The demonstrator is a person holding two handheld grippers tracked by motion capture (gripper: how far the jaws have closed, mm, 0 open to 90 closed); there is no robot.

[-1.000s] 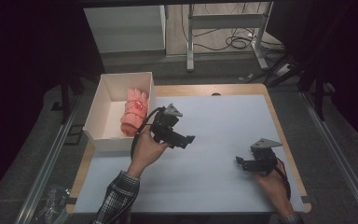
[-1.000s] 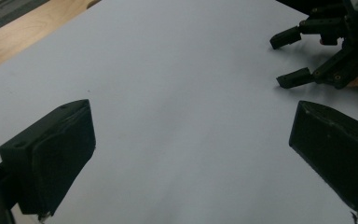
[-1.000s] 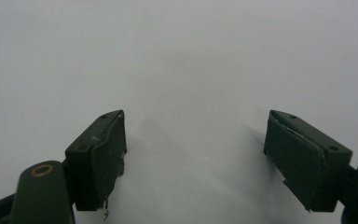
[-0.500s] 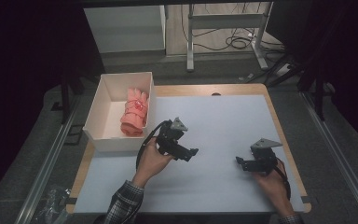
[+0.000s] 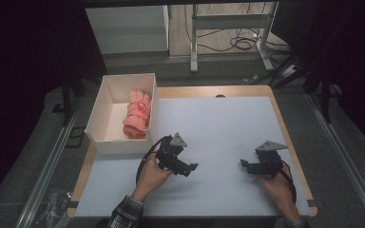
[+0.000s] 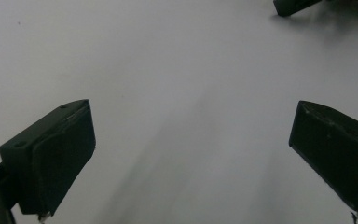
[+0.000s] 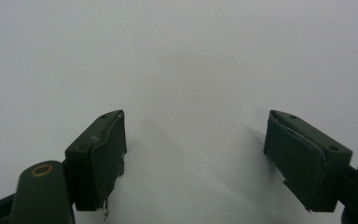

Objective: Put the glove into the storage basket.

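Grippers first, since they sit nearest you at the bottom of the frame. Your left gripper (image 5: pixel 193 167), low and left of centre in the high view, has its jaws spread wide with nothing between them; its own view looks along them at bare white table (image 6: pixel 177 70). Your right gripper (image 5: pixel 244 164), lower right, also stands wide and holds nothing, resting just above the tabletop.

Farther up, at the middle left of the frame, the white box (image 5: pixel 105 142) sits at the table's left edge, and the pink cloth roll (image 5: pixel 137 115) lies inside it, against the right-hand wall. That roll is the thing nearest your left gripper.

Judging by its look, you can expect it to be light and soft, squashing under the pads rather than resisting. It should not be slippery or fragile, but a loose roll may unwind if you pinch one outer layer. Take it across the middle of its length, jaws spanning the full thickness, and come down from above, because the box wall leaves little room on the right side.
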